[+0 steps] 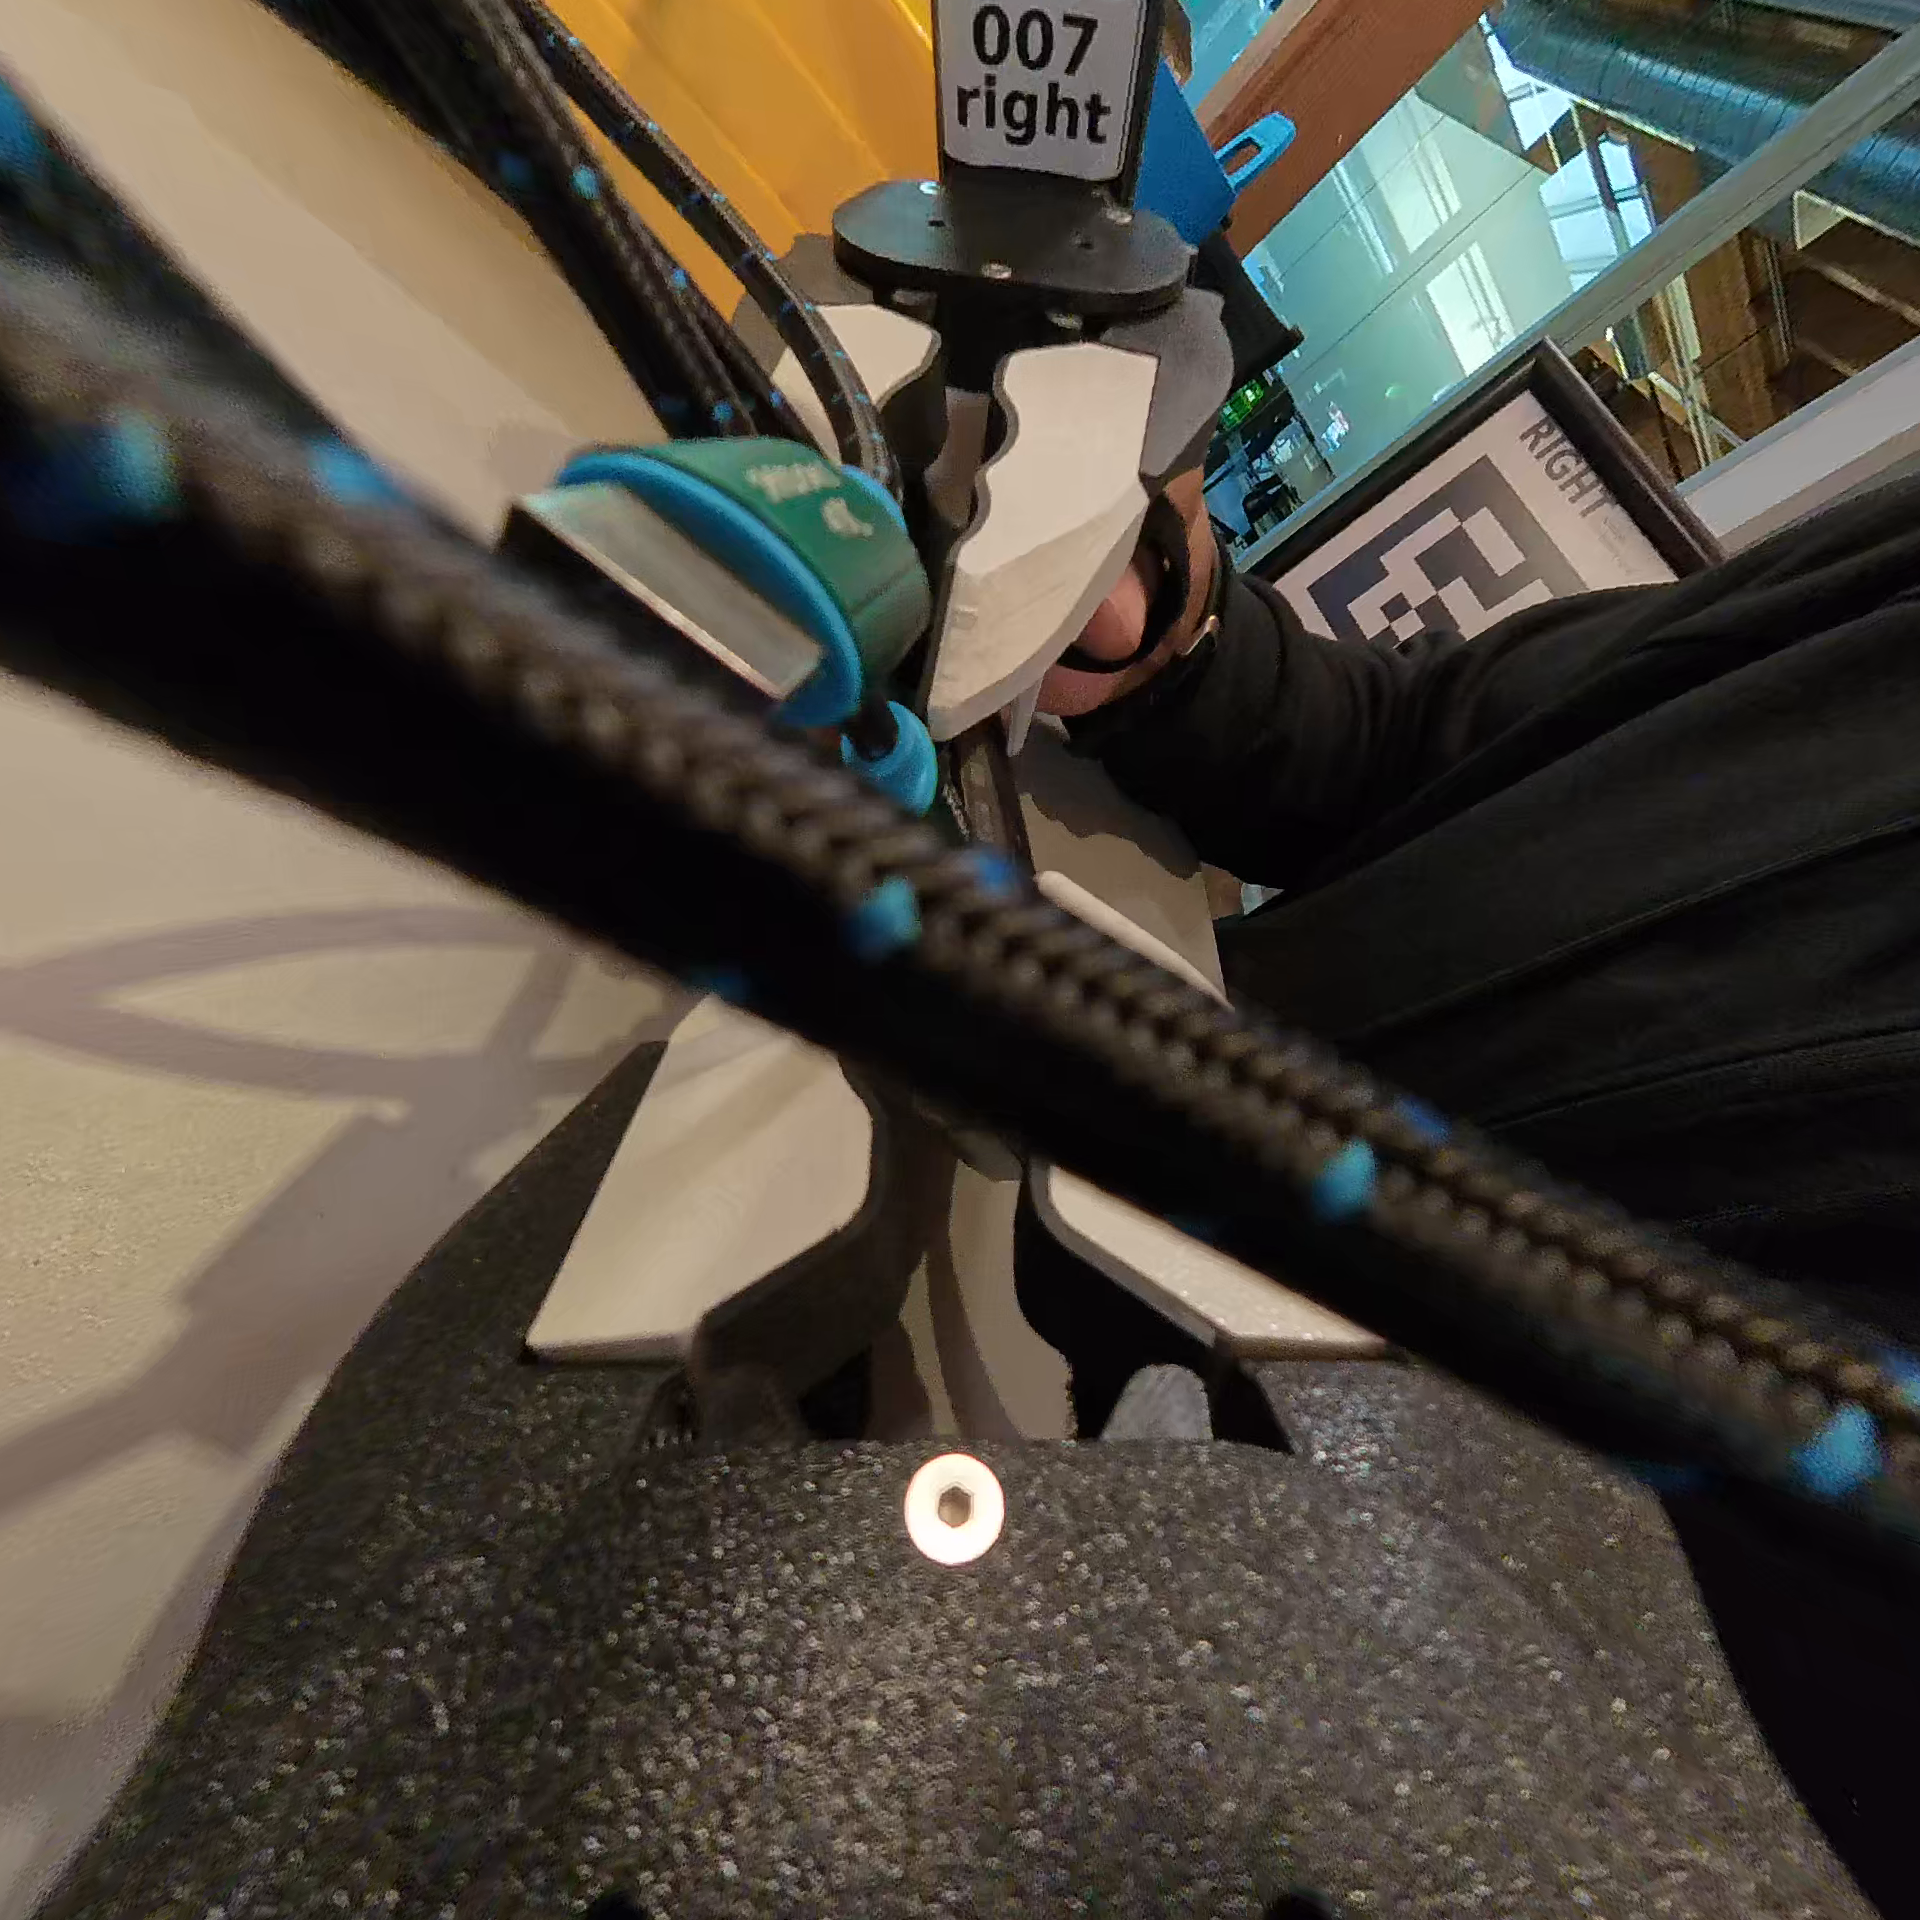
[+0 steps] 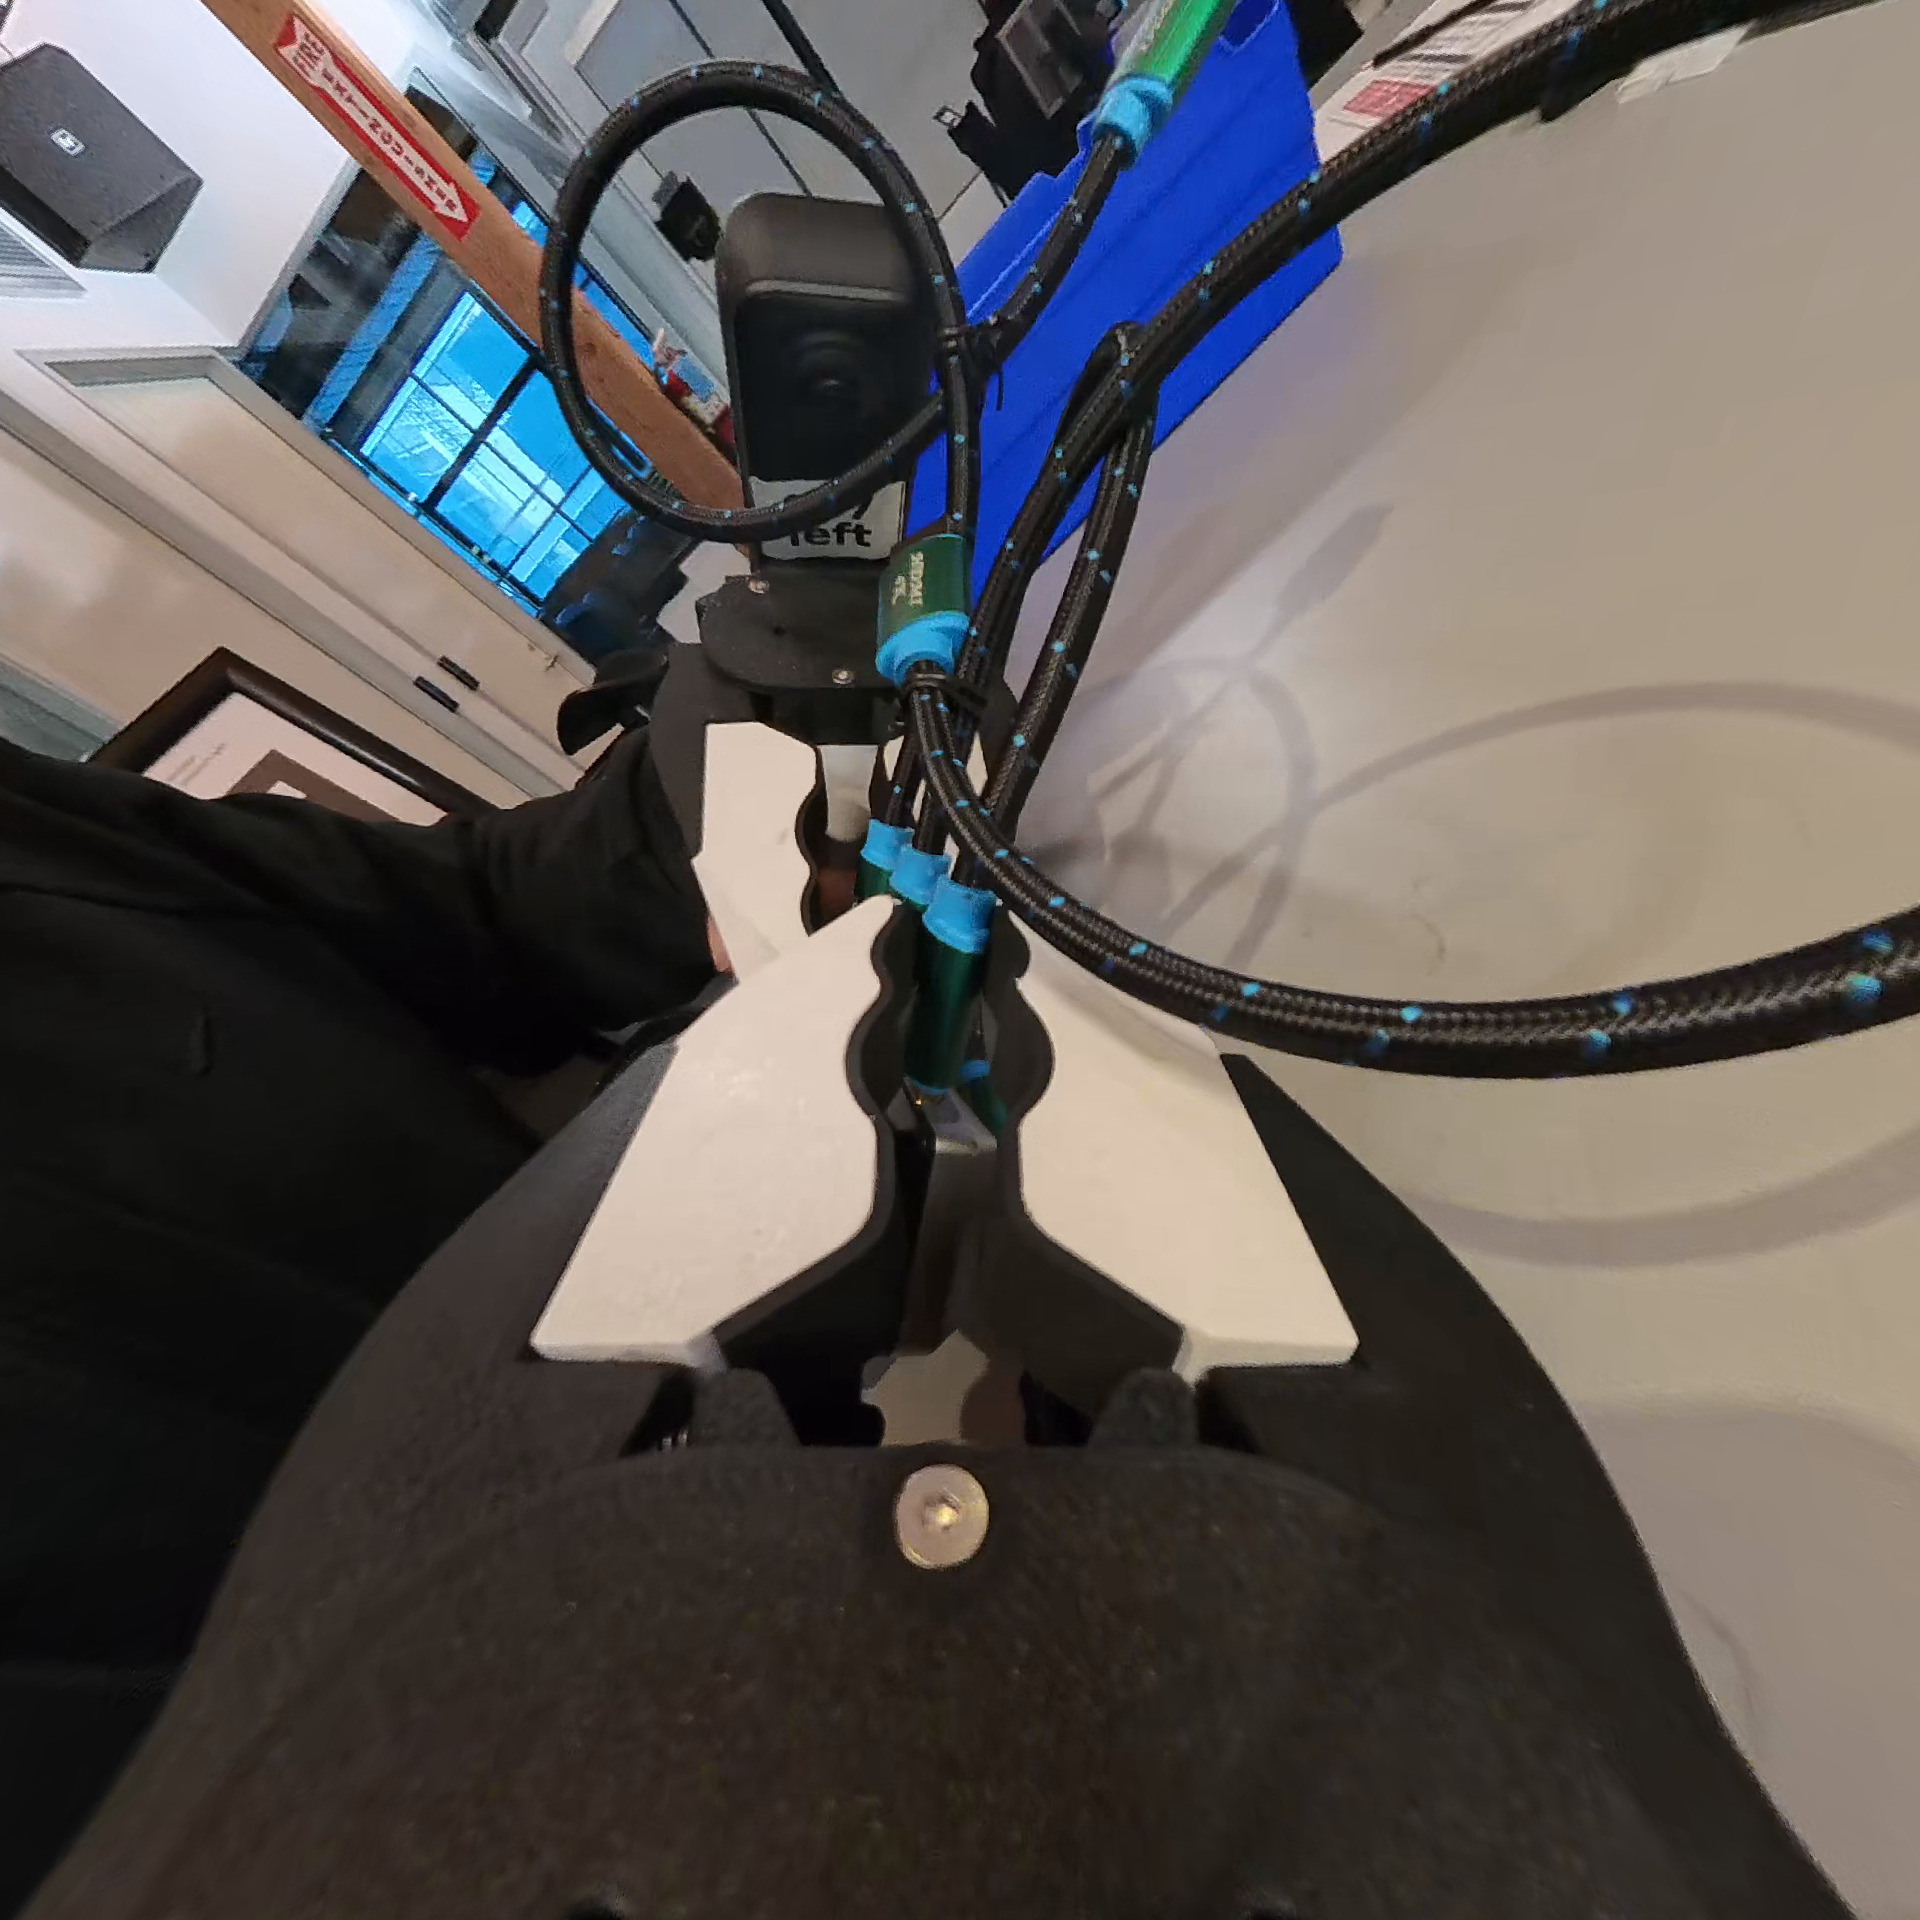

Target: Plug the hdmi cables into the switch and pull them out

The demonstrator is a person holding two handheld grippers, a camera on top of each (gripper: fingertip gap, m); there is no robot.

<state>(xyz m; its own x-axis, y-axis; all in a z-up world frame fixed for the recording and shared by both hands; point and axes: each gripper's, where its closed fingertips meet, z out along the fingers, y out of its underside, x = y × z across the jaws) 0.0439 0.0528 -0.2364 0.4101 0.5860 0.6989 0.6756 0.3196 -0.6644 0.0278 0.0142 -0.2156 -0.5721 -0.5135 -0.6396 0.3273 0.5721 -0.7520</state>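
Both grippers are shown facing one another over a pale table (image 2: pixel 1558 623). The right gripper (image 2: pixel 940 1049) is nearly closed on a green plug (image 2: pixel 948 987); a metal part sits deeper between its fingers, perhaps the switch, though that cannot be told. The left gripper (image 1: pixel 961 1164) is closed to a narrow gap, crossed by a cable (image 1: pixel 1039 997) running from 10 to 4 o'clock; whether anything is gripped cannot be told. A black sleeve (image 2: pixel 364 914) lies at 9 o'clock in the right view. Braided cables (image 2: pixel 1455 1023) loop toward 3 o'clock. Further plugs (image 2: pixel 902 868) bunch just above the held one.

The cables are judged light, springy and likely to tug sideways; the rigid plug shells are the places to be held, never the braid.
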